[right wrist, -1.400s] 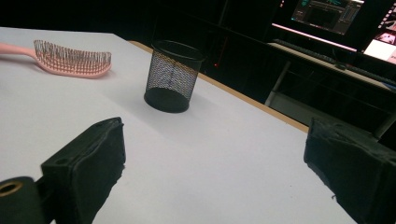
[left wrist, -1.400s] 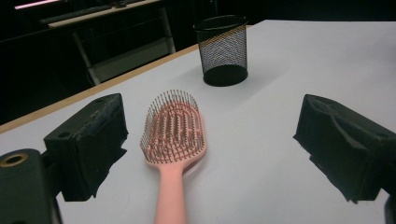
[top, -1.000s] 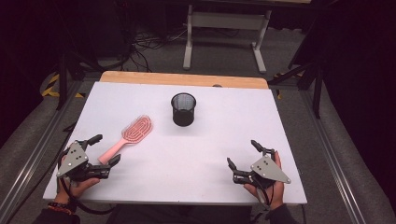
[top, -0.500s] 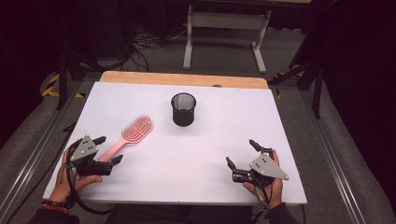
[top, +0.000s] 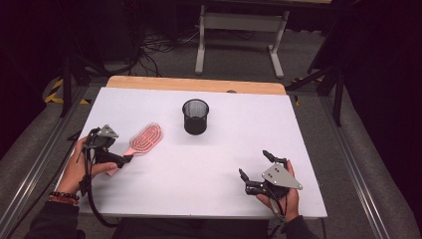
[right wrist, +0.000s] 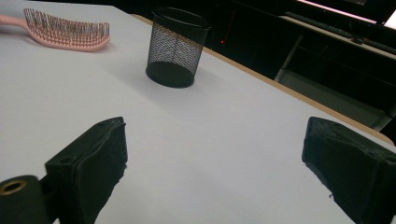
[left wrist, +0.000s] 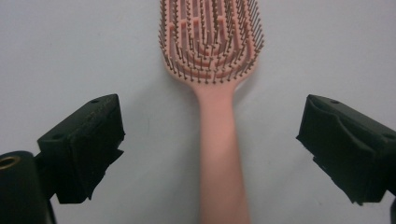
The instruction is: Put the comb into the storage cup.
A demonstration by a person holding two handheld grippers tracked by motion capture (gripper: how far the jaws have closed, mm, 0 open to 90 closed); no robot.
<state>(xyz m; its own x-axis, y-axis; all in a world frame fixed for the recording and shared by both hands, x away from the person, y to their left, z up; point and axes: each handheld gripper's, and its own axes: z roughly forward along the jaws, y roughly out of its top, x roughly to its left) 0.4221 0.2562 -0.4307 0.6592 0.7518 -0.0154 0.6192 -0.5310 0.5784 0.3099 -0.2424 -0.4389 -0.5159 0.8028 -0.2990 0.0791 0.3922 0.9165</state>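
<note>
- Presently, the left gripper (top: 112, 149) is hovering over the handle of the pink hairbrush (left wrist: 212, 70), jaws spread wide to either side, not touching it.
- Hairbrush is lying bristles-up on the white table (top: 214, 164), left of the black mesh cup (top: 195, 116).
- Right gripper (top: 255, 163) is resting near the table's front right, jaws spread, holding nothing.

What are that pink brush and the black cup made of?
The pink brush looks like moulded plastic, matte, with slotted head and thin dark-tipped bristles. The black cup seems to be metal wire mesh: you can see through its walls, with a solid rim and base.
</note>
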